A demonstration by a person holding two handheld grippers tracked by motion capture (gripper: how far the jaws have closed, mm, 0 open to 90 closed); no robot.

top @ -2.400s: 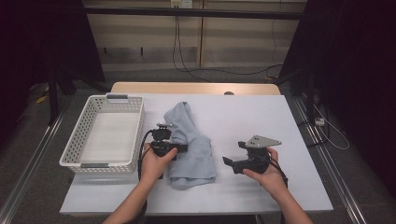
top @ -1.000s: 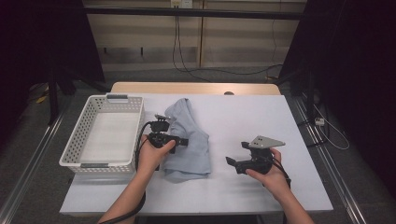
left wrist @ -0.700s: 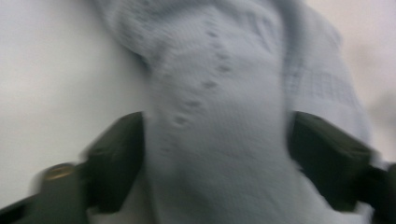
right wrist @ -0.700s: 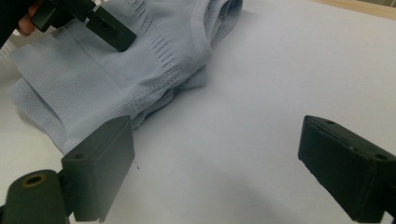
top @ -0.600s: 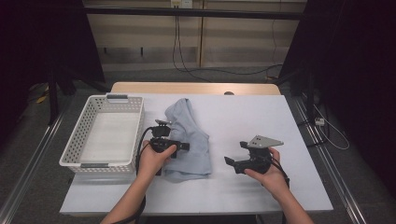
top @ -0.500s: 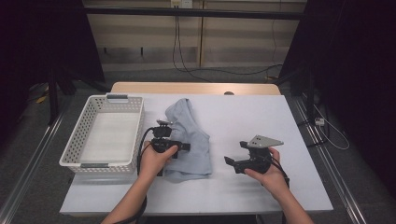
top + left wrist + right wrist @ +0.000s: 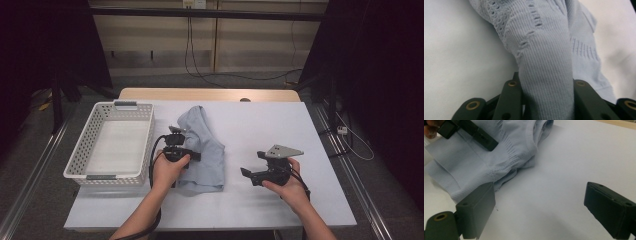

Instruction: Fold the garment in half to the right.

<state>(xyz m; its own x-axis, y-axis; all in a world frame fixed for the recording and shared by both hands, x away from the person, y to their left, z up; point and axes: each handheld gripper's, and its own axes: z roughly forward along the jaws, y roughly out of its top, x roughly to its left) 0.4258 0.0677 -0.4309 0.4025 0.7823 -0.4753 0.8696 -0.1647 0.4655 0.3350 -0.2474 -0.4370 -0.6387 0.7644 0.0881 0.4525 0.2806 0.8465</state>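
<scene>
My left gripper (image 7: 176,142) just clamped a fold of the pale-blue ribbed knit garment (image 7: 544,55); right gripper (image 7: 539,207) spread wide (idle). Next, probably: lift it toward the white perforated plastic basket (image 7: 80,160).

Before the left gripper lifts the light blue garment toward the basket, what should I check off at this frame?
1. left gripper pinching a fold of the garment; jaws have just been closing on it: ok.
2. Rest of the garment free of snags: cannot tell.
3. right gripper open, off the cloth: ok.
4. basket open-topped beside the garment: ok.
5. table bare along the path: ok.
</scene>
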